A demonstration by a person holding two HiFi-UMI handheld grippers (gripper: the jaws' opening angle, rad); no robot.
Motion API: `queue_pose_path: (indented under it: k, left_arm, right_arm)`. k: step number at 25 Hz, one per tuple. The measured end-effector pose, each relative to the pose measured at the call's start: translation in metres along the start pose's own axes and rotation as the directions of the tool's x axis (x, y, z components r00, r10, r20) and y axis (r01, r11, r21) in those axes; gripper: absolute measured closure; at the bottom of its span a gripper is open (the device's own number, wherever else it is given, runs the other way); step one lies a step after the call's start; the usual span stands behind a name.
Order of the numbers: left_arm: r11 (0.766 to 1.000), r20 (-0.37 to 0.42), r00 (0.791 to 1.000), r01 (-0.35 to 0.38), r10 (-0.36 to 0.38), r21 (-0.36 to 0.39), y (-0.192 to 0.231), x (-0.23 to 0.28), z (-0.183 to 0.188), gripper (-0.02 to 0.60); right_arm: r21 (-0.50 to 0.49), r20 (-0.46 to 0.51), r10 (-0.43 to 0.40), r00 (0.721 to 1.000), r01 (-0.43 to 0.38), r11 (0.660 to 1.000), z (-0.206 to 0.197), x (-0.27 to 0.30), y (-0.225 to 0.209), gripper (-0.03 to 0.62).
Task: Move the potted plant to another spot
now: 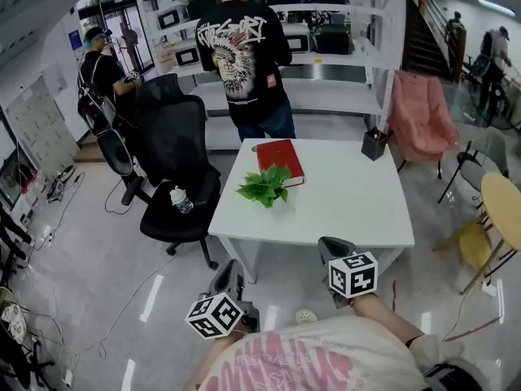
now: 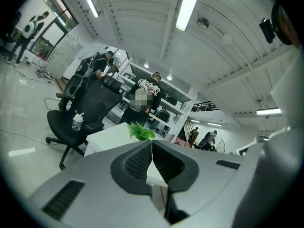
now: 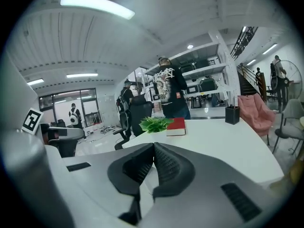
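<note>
The potted plant (image 1: 264, 187), small with bright green leaves, stands on the white table (image 1: 350, 202) left of centre, touching the near end of a red book (image 1: 281, 160). It also shows in the left gripper view as the plant (image 2: 141, 132) and in the right gripper view as the plant (image 3: 154, 124), beside the book (image 3: 178, 126). My left gripper (image 1: 232, 267) hangs below the table's front left corner, its jaws shut and empty (image 2: 152, 144). My right gripper (image 1: 330, 244) is at the table's front edge, well short of the plant, also shut on nothing (image 3: 153, 146).
A black pen holder (image 1: 374, 145) sits at the table's far right corner. A black office chair (image 1: 175, 177) with a bottle (image 1: 181, 199) on its seat stands left of the table. A person in a black T-shirt (image 1: 244, 55) stands behind it. Right: a pink chair (image 1: 419, 116) and a round wooden table (image 1: 505, 210).
</note>
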State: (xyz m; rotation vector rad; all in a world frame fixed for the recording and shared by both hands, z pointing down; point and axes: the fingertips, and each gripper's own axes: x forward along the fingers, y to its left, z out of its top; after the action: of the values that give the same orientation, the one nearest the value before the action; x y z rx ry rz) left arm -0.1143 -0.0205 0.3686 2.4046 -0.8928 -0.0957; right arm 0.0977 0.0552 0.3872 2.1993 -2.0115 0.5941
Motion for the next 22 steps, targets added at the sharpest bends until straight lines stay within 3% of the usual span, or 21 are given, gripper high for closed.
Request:
queue_pose_path:
  k: [22]
  left_arm:
    - [0.999,-0.032,0.999,0.035,-0.035,-0.024,-0.008,0.001,-0.019,0.557]
  right_arm:
    - [0.021,-0.04,-0.045,0.998,0.046,0.999,-0.025,-0.018,-0.012,0.58]
